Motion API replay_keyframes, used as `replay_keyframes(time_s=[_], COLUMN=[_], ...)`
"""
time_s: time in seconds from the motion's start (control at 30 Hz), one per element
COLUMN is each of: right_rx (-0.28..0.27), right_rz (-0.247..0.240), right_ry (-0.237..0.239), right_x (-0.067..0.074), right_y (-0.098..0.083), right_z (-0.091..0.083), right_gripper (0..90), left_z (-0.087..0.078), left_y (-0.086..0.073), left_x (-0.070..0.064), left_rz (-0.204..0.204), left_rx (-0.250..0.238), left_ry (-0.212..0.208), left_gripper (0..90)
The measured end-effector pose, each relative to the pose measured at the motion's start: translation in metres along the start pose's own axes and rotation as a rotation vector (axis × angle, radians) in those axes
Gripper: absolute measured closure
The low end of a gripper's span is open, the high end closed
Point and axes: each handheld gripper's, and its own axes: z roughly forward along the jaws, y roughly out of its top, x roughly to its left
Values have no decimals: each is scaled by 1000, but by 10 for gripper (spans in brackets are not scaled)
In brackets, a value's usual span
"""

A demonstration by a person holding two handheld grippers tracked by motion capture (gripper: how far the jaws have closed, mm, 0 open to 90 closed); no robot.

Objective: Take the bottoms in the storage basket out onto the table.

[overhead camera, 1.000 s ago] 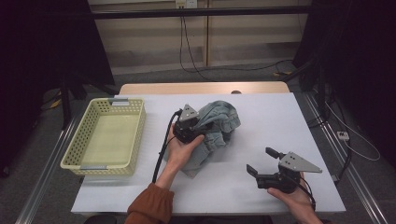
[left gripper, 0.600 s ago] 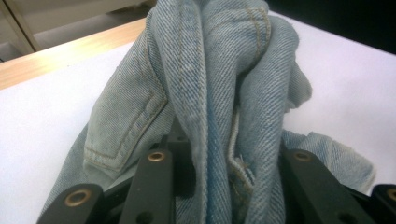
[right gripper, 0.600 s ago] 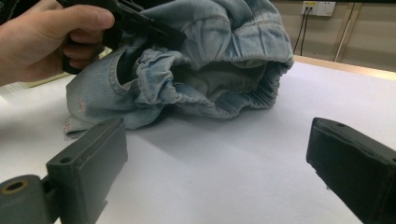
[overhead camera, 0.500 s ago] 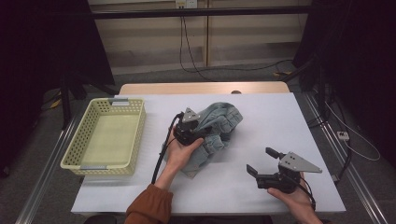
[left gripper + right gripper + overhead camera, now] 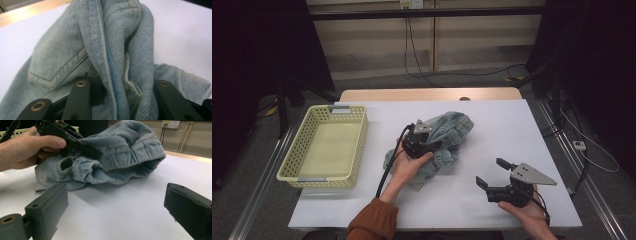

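Left gripper [image 5: 428,141]: my left hand [image 5: 408,167] carries it over the crumpled light-blue denim garment [image 5: 451,131]; in the left gripper view a thick fold of that denim [image 5: 117,50] stands between the two black jaws, with a stitched pocket corner to its left; the jaws have just been opening; the pads themselves are hidden by cloth, so I cannot tell whether they press on the fold or have let it go; in the right gripper view the gripper body [image 5: 68,138] lies on top of the garment, fingers [image 5: 46,142] wrapped round it.

Garment position: bunched in a heap near the middle of the white bench [image 5: 512,130], resting on the surface; its elasticated waistband [image 5: 100,173] faces the right gripper's camera; one edge trails out toward the near side under my left hand.

Right gripper [image 5: 493,172]: held in my right hand [image 5: 527,212] at the near right of the bench, well apart from the garment; jaws spread wide, nothing between them; the right gripper view shows bare bench surface [image 5: 120,210] in the gap; grey three-cornered plate [image 5: 532,175] on top.

Outward: pale yellow perforated plastic basket [image 5: 357,145] at the left of the bench, near the garment but not touching it; rust-orange sleeve [image 5: 374,222] on my left forearm at the bottom edge.
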Motion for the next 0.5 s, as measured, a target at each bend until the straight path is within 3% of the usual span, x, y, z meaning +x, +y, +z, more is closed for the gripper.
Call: replay_keyframes(time_s=[0.5], right_rx=[2], right_rz=[-1], right_ry=[0], right_x=[0], right_y=[0], right_z=[1], right_gripper=[52], left_z=[13], left_y=[-3], left_x=[-3], left_rz=[11], left_rx=[41], left_ry=[-19], left_gripper=[594])
